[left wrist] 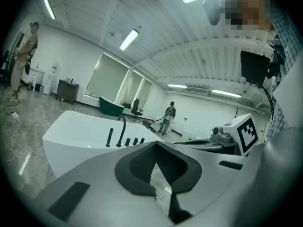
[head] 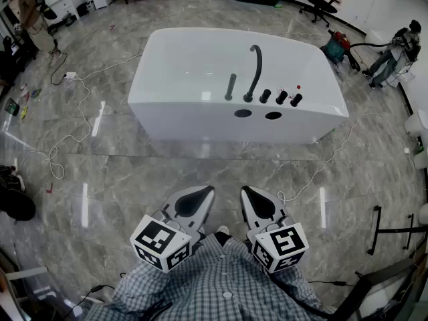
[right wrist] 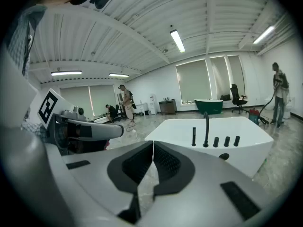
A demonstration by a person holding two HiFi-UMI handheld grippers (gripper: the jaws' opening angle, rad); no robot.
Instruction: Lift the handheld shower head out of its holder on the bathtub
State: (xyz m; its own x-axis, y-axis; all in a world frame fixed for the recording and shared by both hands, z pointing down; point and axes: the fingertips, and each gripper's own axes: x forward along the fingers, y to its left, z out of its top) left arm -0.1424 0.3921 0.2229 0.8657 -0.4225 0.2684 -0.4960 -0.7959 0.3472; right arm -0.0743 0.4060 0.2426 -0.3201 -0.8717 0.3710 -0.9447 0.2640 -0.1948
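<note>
The white bathtub point(head: 200, 59) stands on the marble floor well ahead of me. On its near rim the black handheld shower head point(head: 231, 87) sits upright in its holder, left of the tall curved spout point(head: 254, 72) and three black knobs point(head: 281, 97). My left gripper point(head: 204, 191) and right gripper point(head: 247, 191) hover side by side close to my body, far short of the tub, both shut and empty. In the left gripper view the shower head point(left wrist: 110, 137) shows beyond the left gripper point(left wrist: 155, 143). The right gripper view has the shower head point(right wrist: 194, 136) past the right gripper point(right wrist: 153, 142).
White cables point(head: 314, 176) trail over the floor in front of the tub and at its left point(head: 67, 122). A person with a vacuum point(head: 391, 52) stands at the far right, an office chair point(head: 319, 5) behind the tub. A black rack point(head: 394, 231) stands at the right.
</note>
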